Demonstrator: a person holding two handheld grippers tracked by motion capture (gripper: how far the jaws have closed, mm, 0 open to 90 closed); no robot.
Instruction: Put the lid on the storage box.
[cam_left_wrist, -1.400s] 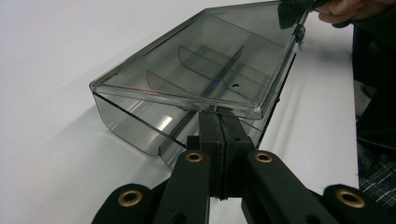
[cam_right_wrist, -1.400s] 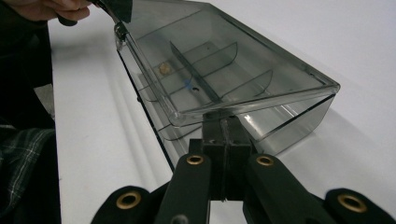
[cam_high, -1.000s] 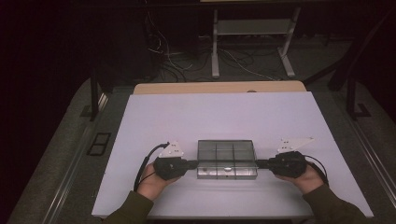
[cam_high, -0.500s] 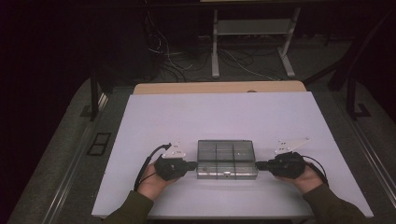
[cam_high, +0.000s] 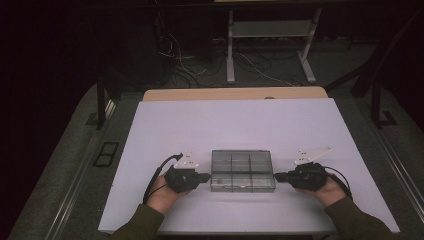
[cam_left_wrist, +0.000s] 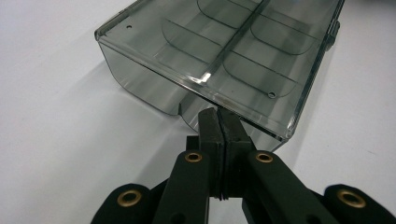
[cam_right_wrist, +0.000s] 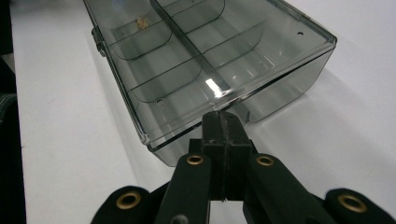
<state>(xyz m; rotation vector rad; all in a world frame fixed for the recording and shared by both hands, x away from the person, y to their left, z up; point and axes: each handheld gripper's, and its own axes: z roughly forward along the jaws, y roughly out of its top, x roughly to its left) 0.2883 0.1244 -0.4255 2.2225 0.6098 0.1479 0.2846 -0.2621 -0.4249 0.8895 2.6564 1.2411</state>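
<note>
box (cam_high: 243, 170): smoky clear plastic organizer w/ dividers, lid down, flat on white worktop (cam_high: 235, 125), near front edge, about centered
left gripper (cam_high: 206, 177): jaws pressed together, nothing pinched, tip right at box's left end wall, prob touching, hard to tell
right gripper (cam_high: 278, 176): same deal, jaws squeezed closed & empty, tip up against right end wall
inside box: small tan bit (cam_right_wrist: 140, 21) in one far compartment, too tiny to ID
hands: one behind each gripper, low on worktop

Closed left tool (cam_left_wrist: 218, 122) touches the smoky compartment box (cam_left_wrist: 224, 51).
</note>
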